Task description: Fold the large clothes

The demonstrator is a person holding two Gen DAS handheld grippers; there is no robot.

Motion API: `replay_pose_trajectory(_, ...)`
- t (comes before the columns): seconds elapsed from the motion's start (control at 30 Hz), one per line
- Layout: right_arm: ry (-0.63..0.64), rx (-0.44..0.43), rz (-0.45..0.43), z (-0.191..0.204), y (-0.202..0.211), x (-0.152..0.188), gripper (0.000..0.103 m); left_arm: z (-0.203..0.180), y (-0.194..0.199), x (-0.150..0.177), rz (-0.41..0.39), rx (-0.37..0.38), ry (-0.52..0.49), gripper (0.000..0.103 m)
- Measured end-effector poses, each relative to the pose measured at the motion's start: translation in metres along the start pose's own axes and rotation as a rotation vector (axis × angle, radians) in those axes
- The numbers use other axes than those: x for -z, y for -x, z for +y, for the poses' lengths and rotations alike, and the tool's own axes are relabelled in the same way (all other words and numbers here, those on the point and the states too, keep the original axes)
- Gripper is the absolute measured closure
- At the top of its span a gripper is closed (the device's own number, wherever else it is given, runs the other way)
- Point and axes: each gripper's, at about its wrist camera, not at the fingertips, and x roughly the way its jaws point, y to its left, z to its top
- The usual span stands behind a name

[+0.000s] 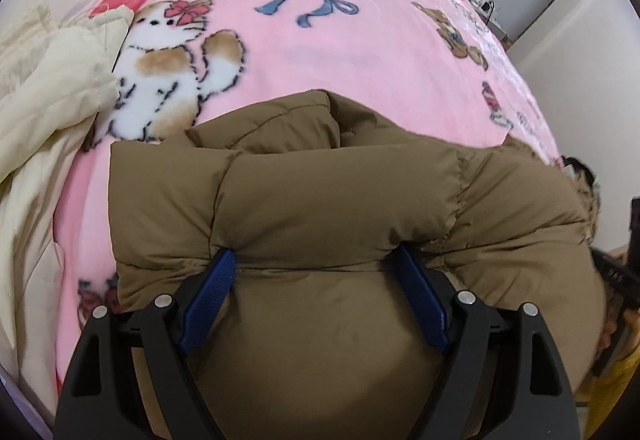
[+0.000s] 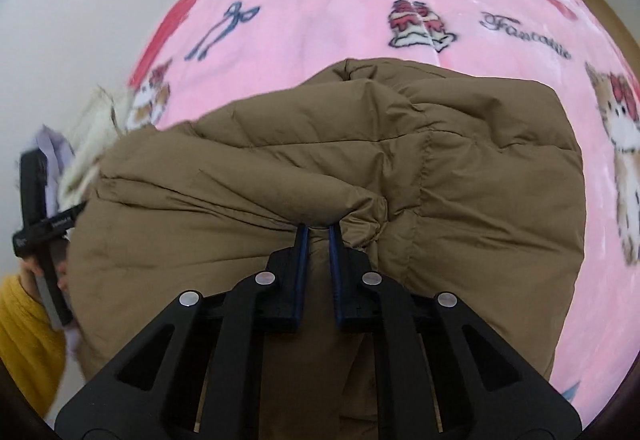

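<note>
Puffy quilted brown jacket, left tool clamping thick bulge; right tool pinching fold; fleecy pink blanket

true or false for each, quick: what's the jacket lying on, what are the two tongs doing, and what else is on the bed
1. The brown puffer jacket lies on a pink cartoon blanket. True.
2. The left tongs are narrowly pinched shut. False: the jaws stand wide, a thick bulge of jacket between the pads.
3. The right tongs are pinched on a fold of the jacket. True.
4. A cream quilted garment lies beside the jacket. True.
5. The jacket hangs on a hanger. False: it is bunched on the bed.
</note>
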Motion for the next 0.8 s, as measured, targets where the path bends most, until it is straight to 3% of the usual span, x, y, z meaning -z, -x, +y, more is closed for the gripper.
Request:
replay_pose_trajectory(0.13,-0.014,-0.018,-0.011,-0.007,-0.014,0.007,0.095,0.007,-0.009,0.004,-0.002,0.028,0.056,0.022)
replay_pose_trajectory(0.4,-0.058,-0.031,-0.025,-0.007,-0.012,0.009,0.093,0.000,-0.006,0.010,-0.069,-0.029,0.010,0.021)
replay_pose_trajectory(0.5,-0.112,-0.088,-0.087,-0.010,0.014,0.015,0.077,0.004,0.018,0.015,-0.091,-0.006,0.105,0.021)
replay_pose_trajectory(0.57,-0.112,-0.100,-0.157,-0.007,0.035,0.023,0.055,0.007,0.044,0.029,-0.174,-0.001,0.156,0.021)
replay_pose_trajectory(0.67,-0.024,-0.086,-0.247,0.011,0.066,0.043,0.054,0.007,0.066,0.049,-0.212,0.000,0.169,0.021)
replay_pose_trajectory(0.8,0.089,-0.052,-0.246,0.033,0.075,0.061,0.054,0.001,0.080,0.074,-0.229,-0.010,0.137,0.021)
